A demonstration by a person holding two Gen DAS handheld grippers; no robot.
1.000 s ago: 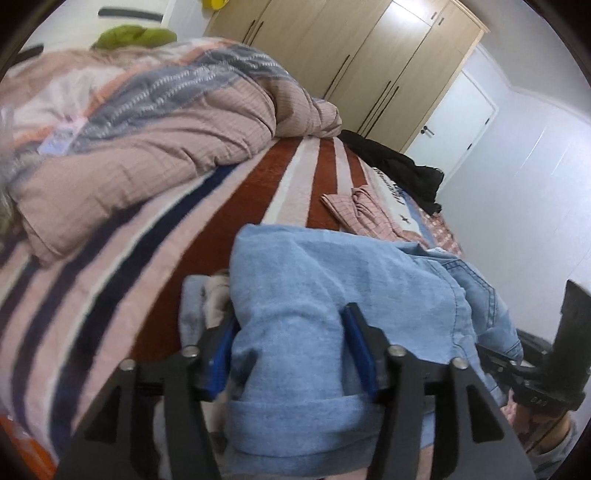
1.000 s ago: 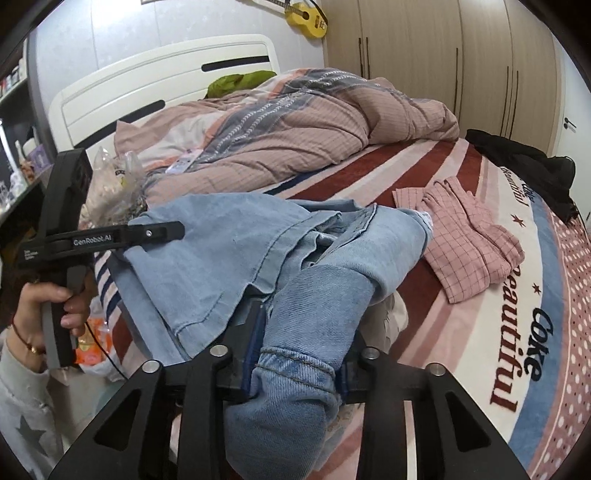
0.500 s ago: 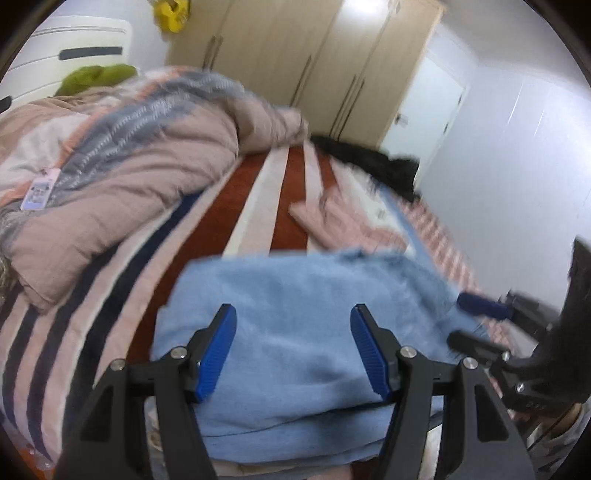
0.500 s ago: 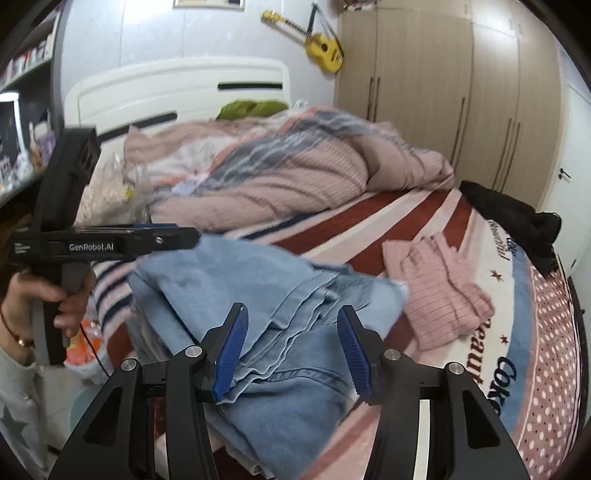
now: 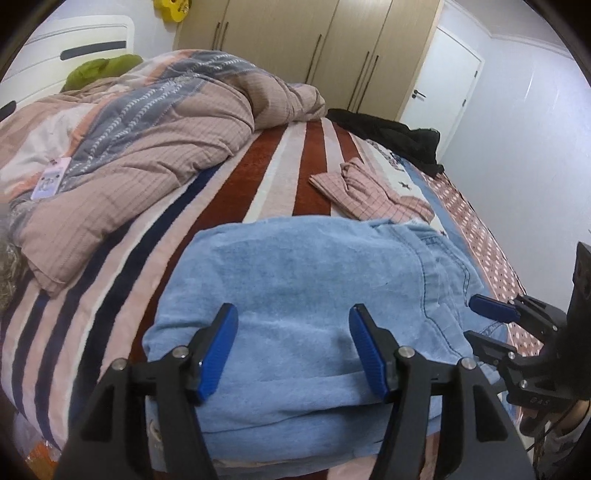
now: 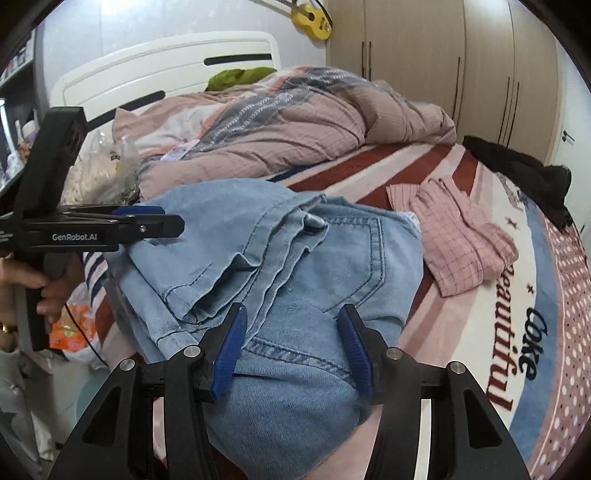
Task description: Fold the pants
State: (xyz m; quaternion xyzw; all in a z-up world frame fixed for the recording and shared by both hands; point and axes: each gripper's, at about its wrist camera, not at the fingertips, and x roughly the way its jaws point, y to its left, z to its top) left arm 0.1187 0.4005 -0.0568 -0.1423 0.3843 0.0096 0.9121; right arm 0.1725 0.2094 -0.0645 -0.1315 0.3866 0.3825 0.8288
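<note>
While both spread wide, left gripper (image 5: 293,345) and right gripper (image 6: 291,347) hover over jeans (image 6: 295,266).

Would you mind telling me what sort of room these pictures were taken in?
Most likely a bedroom: a bed with a rumpled duvet, a white headboard, and tall wardrobes along the wall.

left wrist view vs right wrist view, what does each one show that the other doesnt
Only the left wrist view shows the white door and the smooth folded face of the jeans.

Only the right wrist view shows the jeans' back pocket, their layered hems, the "Coke beautiful" lettering, the whole yellow ukulele and the person's left hand.

Both show the jeans, the pink checked garment, the rumpled duvet, the black clothing, the wardrobe, and the left gripper and right gripper, both open.
</note>
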